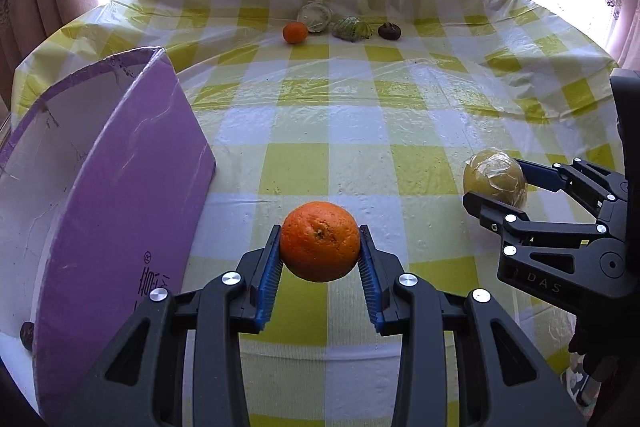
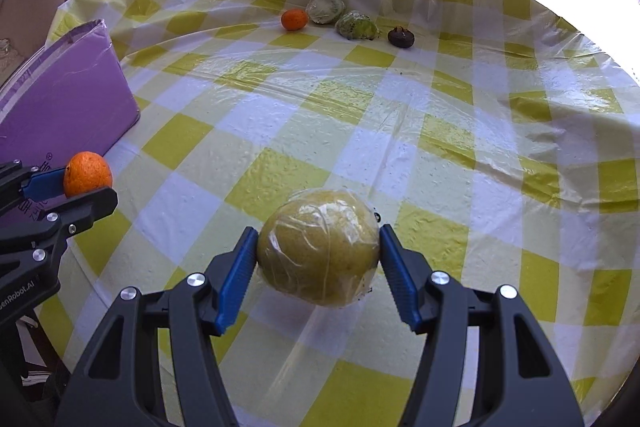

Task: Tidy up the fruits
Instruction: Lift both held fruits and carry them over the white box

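Note:
My left gripper (image 1: 320, 239) is shut on a large orange (image 1: 320, 241), held just above the checked tablecloth; it also shows in the right wrist view (image 2: 87, 174). My right gripper (image 2: 318, 247) is shut on a yellow-green fruit wrapped in clear film (image 2: 319, 247), also seen in the left wrist view (image 1: 495, 179). A purple box (image 1: 120, 195) with a white inside stands open at the left, close to the left gripper. A small dark fruit (image 1: 27, 335) lies in it.
At the far side of the table (image 2: 440, 131) lie a small orange (image 2: 294, 19), two wrapped green fruits (image 2: 326, 8) (image 2: 357, 25) and a dark round fruit (image 2: 401, 36). Bright windows with curtains stand behind the table.

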Available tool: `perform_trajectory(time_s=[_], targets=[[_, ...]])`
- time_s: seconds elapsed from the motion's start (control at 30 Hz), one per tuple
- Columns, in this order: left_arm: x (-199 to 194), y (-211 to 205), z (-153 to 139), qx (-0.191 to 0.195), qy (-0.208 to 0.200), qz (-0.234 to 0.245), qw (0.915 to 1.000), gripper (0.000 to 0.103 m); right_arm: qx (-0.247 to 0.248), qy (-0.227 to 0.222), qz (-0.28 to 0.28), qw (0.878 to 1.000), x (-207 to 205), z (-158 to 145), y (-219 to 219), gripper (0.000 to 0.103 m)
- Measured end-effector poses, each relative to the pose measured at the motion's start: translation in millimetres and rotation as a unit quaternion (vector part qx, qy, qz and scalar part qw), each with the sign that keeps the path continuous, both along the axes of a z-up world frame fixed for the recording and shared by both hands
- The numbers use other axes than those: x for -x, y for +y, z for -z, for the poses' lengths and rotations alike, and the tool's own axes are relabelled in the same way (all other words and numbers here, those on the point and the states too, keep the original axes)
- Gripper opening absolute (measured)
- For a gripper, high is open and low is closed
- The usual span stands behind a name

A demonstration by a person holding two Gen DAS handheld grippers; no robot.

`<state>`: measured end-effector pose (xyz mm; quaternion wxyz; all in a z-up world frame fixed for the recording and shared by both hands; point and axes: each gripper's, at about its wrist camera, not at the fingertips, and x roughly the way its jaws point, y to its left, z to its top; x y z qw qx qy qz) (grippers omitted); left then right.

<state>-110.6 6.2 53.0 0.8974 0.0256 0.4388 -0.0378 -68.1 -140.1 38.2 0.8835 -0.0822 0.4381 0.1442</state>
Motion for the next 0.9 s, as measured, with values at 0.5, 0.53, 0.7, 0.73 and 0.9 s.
perform_trajectory(time_s=[0.5, 0.53, 0.7, 0.73, 0.9], targets=[[55.9, 49.0, -57.9, 0.004, -0.059, -0.016, 0.9981, 0.035, -0.012, -0.054, -0.080, 0.995, 53.3, -55.2, 57.3, 0.061], [59.7, 54.2, -63.6, 0.006, -0.067, -0.021, 0.9975, 0.035, -0.016, -0.062, -0.085, 0.994, 56.3, -60.9, 62.4, 0.061], [76.3, 80.7, -88.9, 0.008, -0.106, -0.050, 0.9931, 0.035, -0.041, -0.097, -0.107, 0.989, 65.1, -86.6, 88.9, 0.061], [78.8, 86.2, -92.7, 0.007, -0.111, -0.056, 0.9922, 0.035, -0.044, -0.103, -0.111, 0.987, 66.4, -91.1, 94.0, 0.061], [87.8, 116.9, -102.7, -0.002, -0.122, -0.088, 0.9886, 0.035, -0.058, -0.115, -0.138, 0.982, 69.9, -110.5, 121.0, 0.061]])
